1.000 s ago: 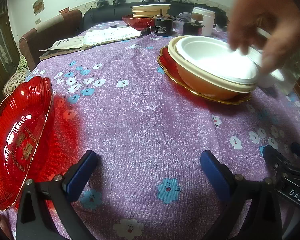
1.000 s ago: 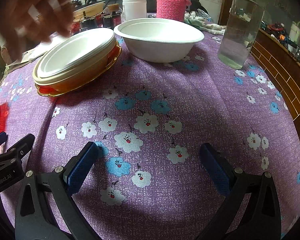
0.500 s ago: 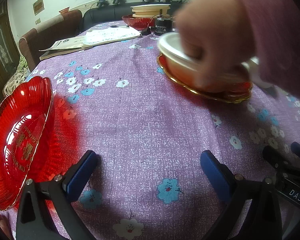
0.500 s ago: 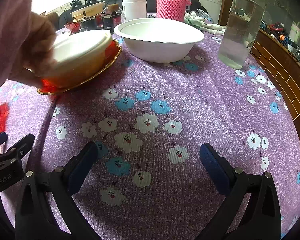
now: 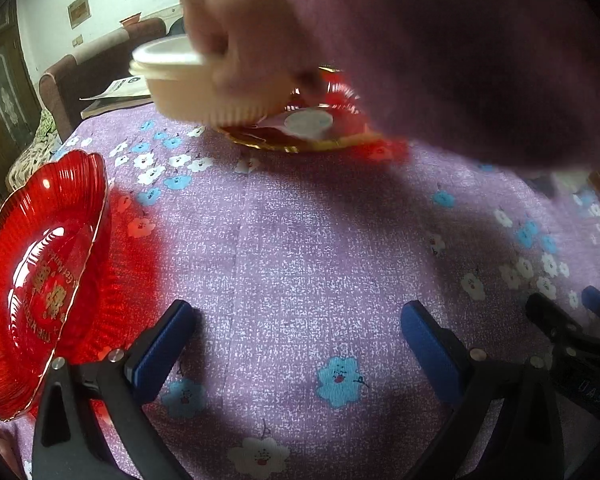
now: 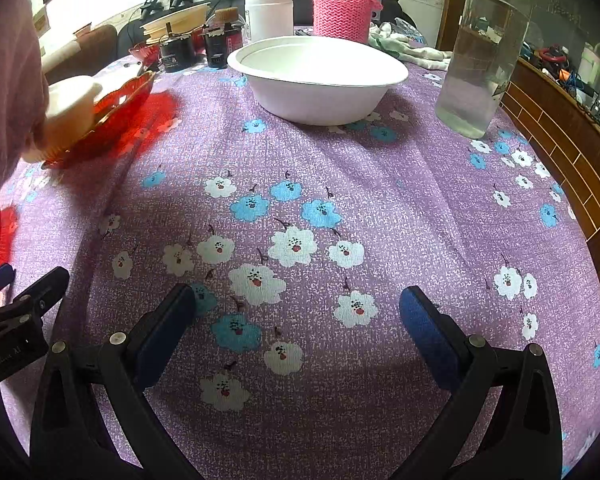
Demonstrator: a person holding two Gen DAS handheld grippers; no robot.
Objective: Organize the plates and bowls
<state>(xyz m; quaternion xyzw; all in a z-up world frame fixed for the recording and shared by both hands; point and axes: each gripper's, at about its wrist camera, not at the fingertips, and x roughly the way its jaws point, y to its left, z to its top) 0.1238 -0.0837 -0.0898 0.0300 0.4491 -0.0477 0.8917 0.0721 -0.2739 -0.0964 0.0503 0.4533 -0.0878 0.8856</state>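
Purple flowered cloth (image 6: 300, 208) covers the worktop, and both tools rest low over it, jaws spread wide and holding nothing. Left tool (image 5: 296, 340) has blue-padded fingers (image 5: 164, 344) standing well apart over bare cloth; right tool (image 6: 296, 332) is the same, its blue pads (image 6: 424, 336) set wide with only printed flowers between them.

A bare hand (image 5: 236, 40) in a mauve sleeve (image 5: 460, 48) grips a cream ribbed plastic bowl (image 5: 180, 92) by its rim, with a white bowl (image 5: 168, 54) nested inside — the pair is tilted and lifted off a red gold-rimmed glass plate (image 5: 332, 136). That plate lies on the cloth just below the lifted bowls; whether the cream bowl's lower edge touches it cannot be told through the blur.

Taking the red gold-rimmed plate as the landmark: a second red scalloped glass plate (image 5: 40, 272) with gold lettering sits well nearer the left tool, just beside its left finger. In the right wrist view, a large white paper bowl (image 6: 320, 80) stands to the right of the landmark plate, apart from it. Further right is a clear plastic jar with a green lid (image 6: 488, 48). Behind the white bowl stand a pink knit-sleeved flask (image 6: 344, 4) and a white tub (image 6: 268, 12).
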